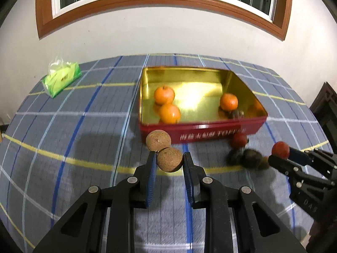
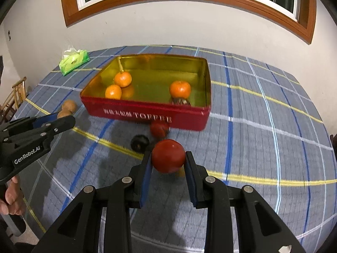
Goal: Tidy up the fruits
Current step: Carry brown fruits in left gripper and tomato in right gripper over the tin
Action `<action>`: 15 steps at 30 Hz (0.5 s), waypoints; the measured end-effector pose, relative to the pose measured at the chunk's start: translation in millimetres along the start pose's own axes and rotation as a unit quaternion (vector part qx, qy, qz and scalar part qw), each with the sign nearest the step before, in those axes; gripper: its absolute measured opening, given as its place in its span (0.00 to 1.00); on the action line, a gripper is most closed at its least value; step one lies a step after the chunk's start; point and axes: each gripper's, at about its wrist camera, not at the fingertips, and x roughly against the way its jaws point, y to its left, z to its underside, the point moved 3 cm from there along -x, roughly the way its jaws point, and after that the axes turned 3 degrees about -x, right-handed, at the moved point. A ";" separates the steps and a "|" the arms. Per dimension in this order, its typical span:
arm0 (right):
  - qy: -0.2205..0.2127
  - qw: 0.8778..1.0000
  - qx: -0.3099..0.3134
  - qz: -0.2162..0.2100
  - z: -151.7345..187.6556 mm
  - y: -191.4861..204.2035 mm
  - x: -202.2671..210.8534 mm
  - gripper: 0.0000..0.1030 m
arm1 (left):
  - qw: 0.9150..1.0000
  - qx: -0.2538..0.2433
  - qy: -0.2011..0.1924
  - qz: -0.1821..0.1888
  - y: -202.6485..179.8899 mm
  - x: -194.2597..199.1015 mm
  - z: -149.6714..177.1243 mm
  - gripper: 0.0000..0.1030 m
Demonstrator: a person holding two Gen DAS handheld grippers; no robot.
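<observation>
My left gripper (image 1: 169,158) is shut on a brown round fruit (image 1: 169,159), held just above the cloth in front of the red toffee tin (image 1: 202,130). A second brown fruit (image 1: 158,140) lies right behind it, near the tin's front wall. My right gripper (image 2: 168,158) is shut on a red fruit (image 2: 168,155). The tin (image 2: 147,113) holds three oranges (image 2: 180,89) and one dark fruit (image 2: 179,101). Another red fruit (image 2: 159,128) and a dark fruit (image 2: 139,143) lie on the cloth before the tin.
A green tissue pack (image 1: 61,78) lies at the far left of the checked tablecloth (image 1: 63,139). A white wall with a wood-framed window stands behind the table. A wooden chair (image 2: 14,97) stands off the left edge.
</observation>
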 end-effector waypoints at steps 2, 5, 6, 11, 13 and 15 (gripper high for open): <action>-0.006 1.000 0.002 -0.002 -7.4 2.9 0.1 0.27 | 1.000 0.002 -0.005 0.000 -0.9 -1.4 -9.1 0.25; -0.016 1.000 0.004 -0.005 -19.5 5.2 -0.6 0.27 | 1.000 0.007 -0.011 -0.001 -0.1 -6.0 -22.7 0.25; -0.019 1.000 0.006 -0.007 -23.9 5.9 -1.5 0.27 | 1.000 0.007 -0.013 -0.003 0.2 -8.3 -27.6 0.25; -0.023 1.000 0.009 -0.007 -42.7 4.7 -11.1 0.27 | 1.000 0.013 -0.010 -0.007 4.2 -21.1 -42.1 0.25; -0.022 1.000 0.010 -0.007 -48.3 3.2 -14.4 0.27 | 1.000 0.015 -0.007 -0.011 6.4 -26.5 -45.8 0.25; -0.023 1.000 0.007 -0.008 -54.4 0.8 -18.7 0.27 | 1.000 0.015 -0.003 -0.014 7.9 -33.5 -49.9 0.25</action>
